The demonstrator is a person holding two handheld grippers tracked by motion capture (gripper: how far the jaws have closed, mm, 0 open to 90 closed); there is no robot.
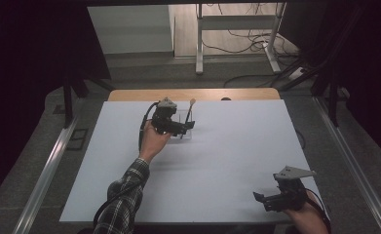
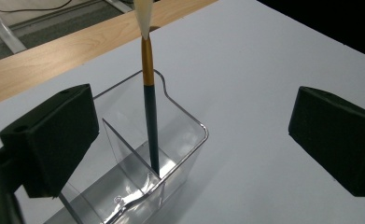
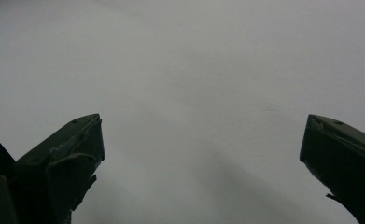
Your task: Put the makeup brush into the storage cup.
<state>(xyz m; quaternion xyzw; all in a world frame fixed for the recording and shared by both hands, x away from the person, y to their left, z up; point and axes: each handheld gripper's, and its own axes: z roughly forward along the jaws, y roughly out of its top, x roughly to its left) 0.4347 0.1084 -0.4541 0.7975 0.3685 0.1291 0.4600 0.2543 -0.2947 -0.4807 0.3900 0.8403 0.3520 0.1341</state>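
left gripper (image 1: 187,127): far-left part of the white table (image 1: 227,161), jaws spread wide, nothing pinched, just beside the holder
brush (image 2: 149,100): stands bristles-up, slightly tilted, in the end compartment of the clear holder (image 2: 189,140), free of both jaws
holder spot: near the table's far edge
right gripper (image 1: 260,200): near-right corner, jaws released, looks empty, apparently over bare tabletop

A white table (image 1: 217,165) carries a clear divided holder (image 2: 180,140) just ahead of the left gripper (image 1: 185,127), brush (image 2: 150,116) standing inside.
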